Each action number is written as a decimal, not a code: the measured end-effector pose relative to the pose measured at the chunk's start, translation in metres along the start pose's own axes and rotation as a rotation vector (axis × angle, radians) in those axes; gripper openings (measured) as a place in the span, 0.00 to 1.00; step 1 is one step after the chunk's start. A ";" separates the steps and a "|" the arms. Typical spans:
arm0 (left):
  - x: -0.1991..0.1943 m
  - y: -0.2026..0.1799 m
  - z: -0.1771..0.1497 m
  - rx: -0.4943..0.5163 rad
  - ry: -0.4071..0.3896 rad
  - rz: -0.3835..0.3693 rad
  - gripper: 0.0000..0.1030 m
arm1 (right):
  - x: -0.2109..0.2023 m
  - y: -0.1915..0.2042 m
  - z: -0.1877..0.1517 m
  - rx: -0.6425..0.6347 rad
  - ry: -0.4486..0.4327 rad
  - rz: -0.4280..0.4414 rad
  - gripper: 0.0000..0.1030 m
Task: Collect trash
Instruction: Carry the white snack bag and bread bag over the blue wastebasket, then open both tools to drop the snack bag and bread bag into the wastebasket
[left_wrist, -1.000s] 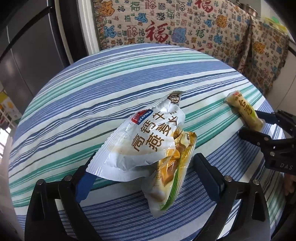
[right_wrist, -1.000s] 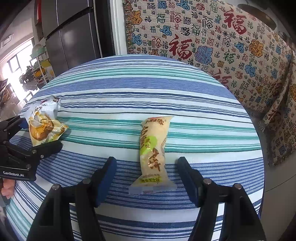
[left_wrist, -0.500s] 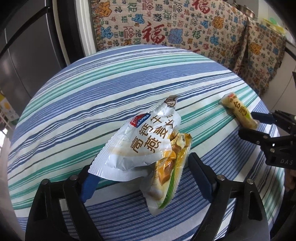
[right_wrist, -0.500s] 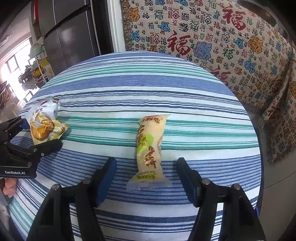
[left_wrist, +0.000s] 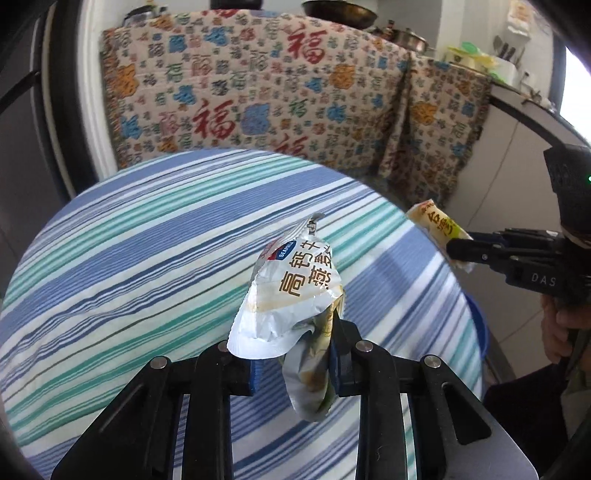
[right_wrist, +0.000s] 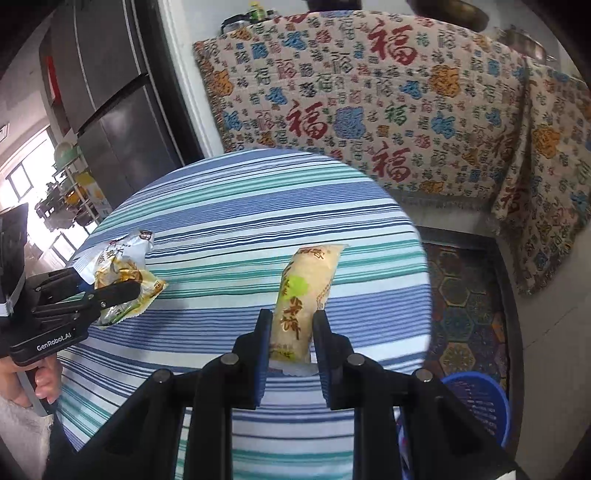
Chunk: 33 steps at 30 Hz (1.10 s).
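Note:
A crumpled silver snack wrapper (left_wrist: 291, 291) and a yellow-green one (left_wrist: 310, 384) under it hang above the striped table (left_wrist: 147, 240). My left gripper (left_wrist: 295, 354) is closing, its pads pressed on both. In the right wrist view the same pair (right_wrist: 118, 266) sits in the left gripper (right_wrist: 110, 291) at the left. A long pale yellow snack packet (right_wrist: 306, 280) is held off the tablecloth (right_wrist: 240, 206) by my right gripper (right_wrist: 291, 325), shut on its lower end. The left wrist view shows that packet (left_wrist: 436, 221) in the right gripper (left_wrist: 458, 251) past the table's right edge.
A blue plastic basket (right_wrist: 476, 398) stands on the floor by the table's right side; its rim (left_wrist: 480, 332) shows below the table edge. A patterned cloth (right_wrist: 369, 92) covers furniture behind the table. A dark fridge (right_wrist: 110, 92) stands at the back left.
Both grippers have shut on their wrappers and lifted them off the table. The table now looks farther away in both views.

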<state>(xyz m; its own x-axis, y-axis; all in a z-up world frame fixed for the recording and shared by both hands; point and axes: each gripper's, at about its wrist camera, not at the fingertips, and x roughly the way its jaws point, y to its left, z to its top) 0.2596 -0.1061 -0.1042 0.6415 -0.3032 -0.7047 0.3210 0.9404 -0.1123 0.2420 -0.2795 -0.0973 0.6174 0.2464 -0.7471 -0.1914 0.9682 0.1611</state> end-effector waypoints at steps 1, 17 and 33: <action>0.001 -0.019 0.006 0.014 -0.003 -0.038 0.26 | -0.010 -0.013 -0.002 0.020 -0.008 -0.019 0.22; 0.107 -0.259 0.024 0.173 0.157 -0.370 0.26 | -0.088 -0.191 -0.101 0.311 0.031 -0.253 0.22; 0.192 -0.313 0.012 0.175 0.285 -0.397 0.35 | -0.053 -0.258 -0.151 0.331 0.145 -0.224 0.26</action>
<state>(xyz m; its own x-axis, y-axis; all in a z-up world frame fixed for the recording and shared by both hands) 0.2904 -0.4604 -0.1960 0.2392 -0.5543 -0.7972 0.6288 0.7140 -0.3078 0.1434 -0.5486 -0.1968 0.4975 0.0420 -0.8665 0.2051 0.9648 0.1645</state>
